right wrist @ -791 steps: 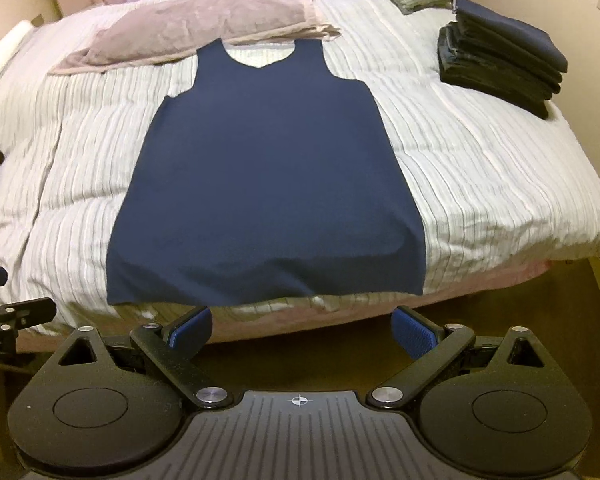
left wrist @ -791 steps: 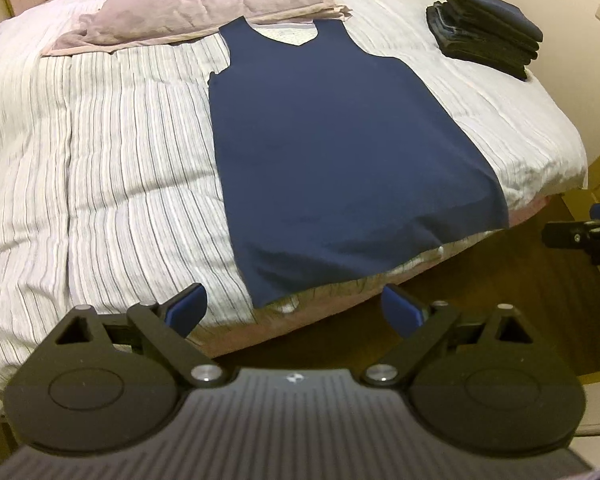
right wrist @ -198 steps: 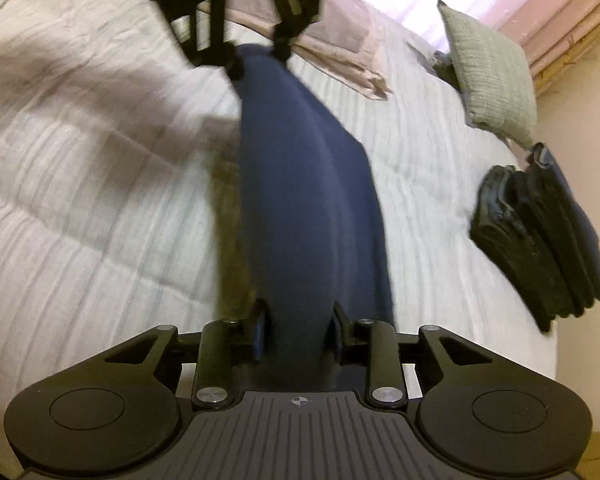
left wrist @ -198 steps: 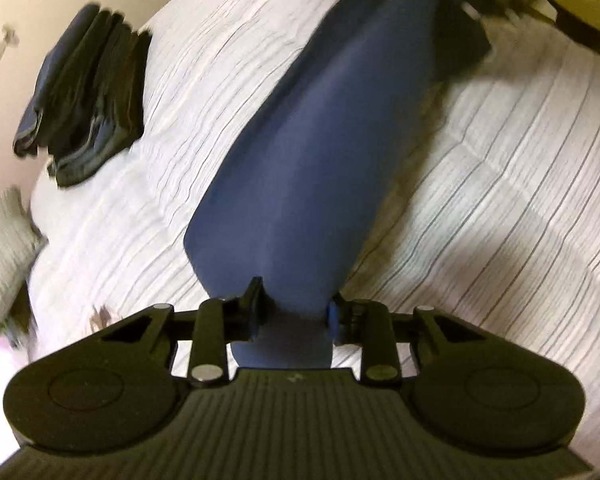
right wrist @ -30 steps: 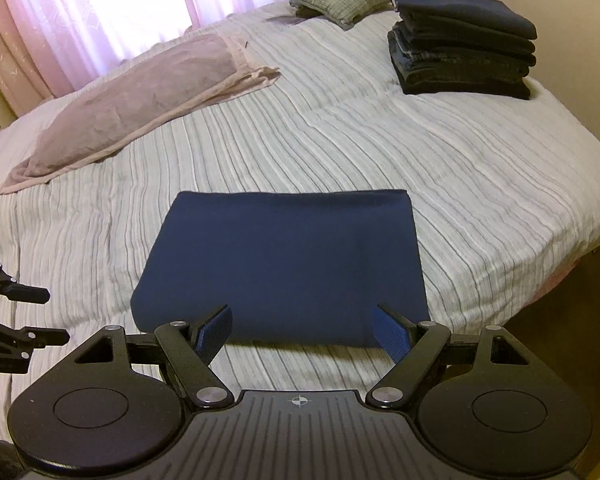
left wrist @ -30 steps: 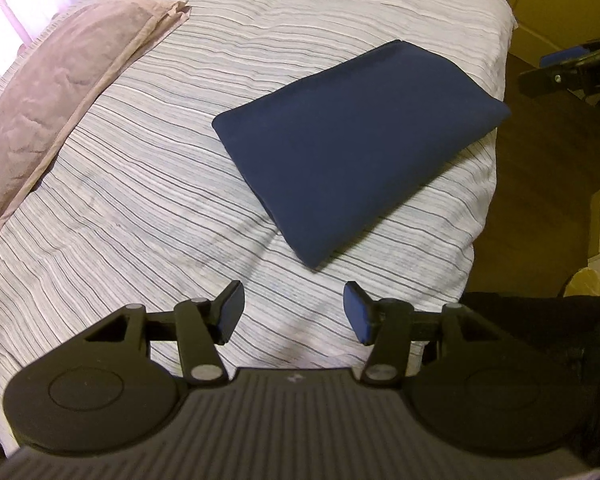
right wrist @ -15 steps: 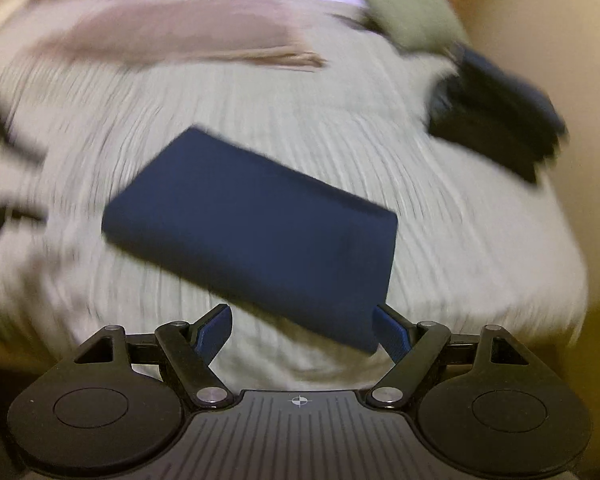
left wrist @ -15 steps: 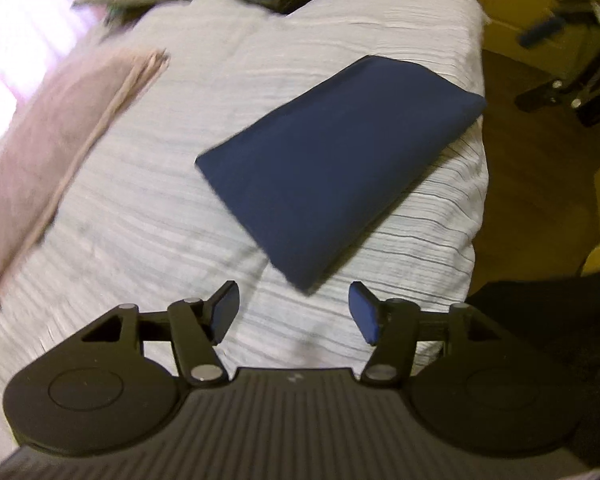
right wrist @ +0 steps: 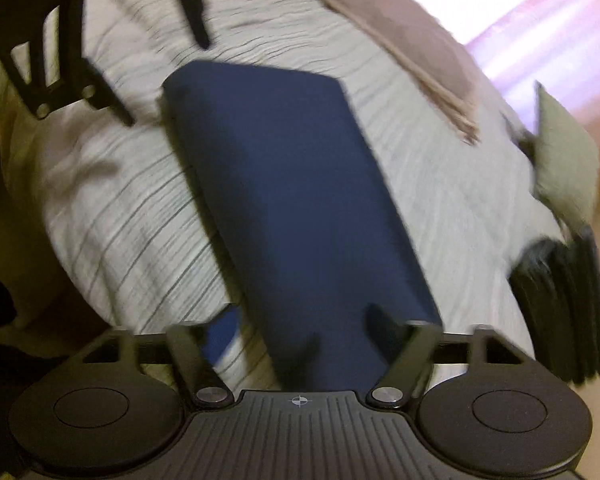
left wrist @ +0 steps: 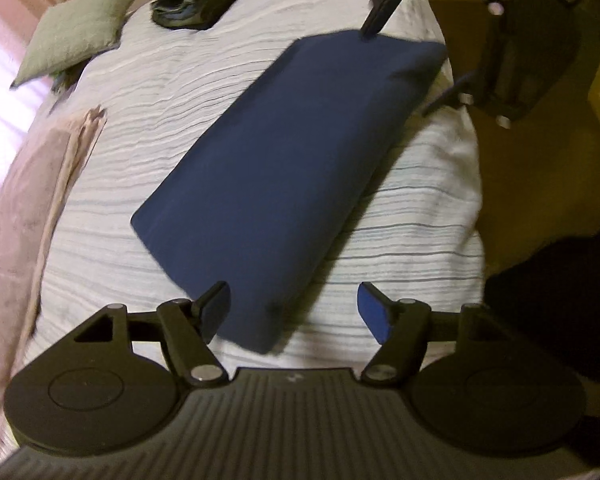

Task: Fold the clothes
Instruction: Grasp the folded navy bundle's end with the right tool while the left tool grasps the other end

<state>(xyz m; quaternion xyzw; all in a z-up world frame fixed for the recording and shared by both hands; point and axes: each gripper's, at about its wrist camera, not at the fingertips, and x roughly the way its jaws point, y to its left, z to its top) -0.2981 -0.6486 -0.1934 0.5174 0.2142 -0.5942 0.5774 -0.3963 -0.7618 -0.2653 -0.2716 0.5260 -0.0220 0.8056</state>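
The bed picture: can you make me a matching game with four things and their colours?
Things:
1. folded garment
2. small cushion
3. flat pillow
4. bedspread

Colours:
A. white with thin dark stripes
B. navy blue
C. dusty pink
D. pale green

Pairs: 1-B, 2-D, 3-C, 4-A
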